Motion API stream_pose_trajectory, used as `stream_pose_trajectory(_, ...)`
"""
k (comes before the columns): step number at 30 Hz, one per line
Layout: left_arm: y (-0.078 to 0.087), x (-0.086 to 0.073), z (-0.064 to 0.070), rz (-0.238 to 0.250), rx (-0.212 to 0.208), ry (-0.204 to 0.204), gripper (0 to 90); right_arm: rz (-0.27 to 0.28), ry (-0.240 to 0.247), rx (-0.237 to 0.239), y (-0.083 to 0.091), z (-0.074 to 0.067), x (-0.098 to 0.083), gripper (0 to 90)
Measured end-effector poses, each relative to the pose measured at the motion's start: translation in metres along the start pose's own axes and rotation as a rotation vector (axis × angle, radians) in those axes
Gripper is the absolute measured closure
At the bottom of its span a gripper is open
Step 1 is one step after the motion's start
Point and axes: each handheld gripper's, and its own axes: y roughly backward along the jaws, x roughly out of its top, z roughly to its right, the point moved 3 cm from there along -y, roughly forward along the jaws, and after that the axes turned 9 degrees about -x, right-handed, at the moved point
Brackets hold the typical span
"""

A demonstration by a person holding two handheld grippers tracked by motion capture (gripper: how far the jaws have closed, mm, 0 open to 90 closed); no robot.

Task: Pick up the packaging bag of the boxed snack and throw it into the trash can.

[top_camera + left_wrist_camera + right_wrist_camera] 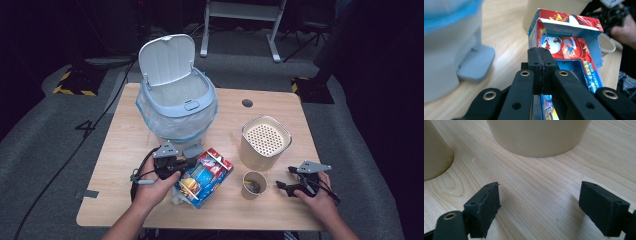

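The red and blue snack box (204,177) lies tilted on the wooden table (125,165), just in front of the pedal bin (177,102) and slightly to that bin's right as the high view shows it. Its open end flap (564,23) faces away from the left gripper's camera, and printed cartoon figures cover its upper face. The left gripper (186,163) is at the box's near left edge, held in the person's left hand (152,187); its black fingers (534,67) are pressed tightly together, and the left gripper view shows the box's thin cardboard edge running in beneath their tips, so they appear clamped on that edge. The bin's grey foot pedal (475,65) lies just to the left of the box in that view.

To the right of the bin and behind the box stands a cream container with a perforated top (265,142). Just in front of that container, to the right of the box, sits a small paper cup (254,185). Further right, well apart from the bin, the right gripper (286,187) rests low over the table in the person's right hand (320,202), its fingers (484,207) standing wide apart with bare wood between them. The bin's lid (167,57) stands raised, with a liner bag hanging over its rim.
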Motion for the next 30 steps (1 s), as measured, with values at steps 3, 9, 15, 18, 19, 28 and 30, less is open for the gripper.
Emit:
stream_pose_trajectory(3,0.008,0.013,0.001,0.034,-0.004,-0.02,89.2,0.0,0.0,0.0,0.0,0.0,0.0,17.1)
stream_pose_trajectory(9,0.02,0.03,0.003,0.069,-0.004,-0.062,89.2,0.0,0.0,0.0,0.0,0.0,0.0,17.2)
stream_pose_trajectory(15,0.031,0.047,0.004,0.101,-0.004,-0.092,89.2,-0.001,0.001,-0.002,0.0,0.0,0.0,17.1)
stream_pose_trajectory(18,0.037,0.056,0.005,0.113,-0.004,-0.115,89.2,0.0,0.0,0.0,0.0,0.0,0.0,17.1)
stream_pose_trajectory(19,0.038,0.059,0.005,0.124,-0.002,-0.118,89.2,-0.001,0.002,-0.002,0.0,0.0,0.0,17.1)
stream_pose_trajectory(28,0.052,0.085,0.01,0.157,-0.007,-0.163,89.3,0.0,0.001,-0.001,0.0,0.0,0.0,17.1)
stream_pose_trajectory(30,0.056,0.092,0.011,0.175,-0.001,-0.175,89.2,-0.001,0.001,-0.002,0.0,0.0,0.0,17.1)
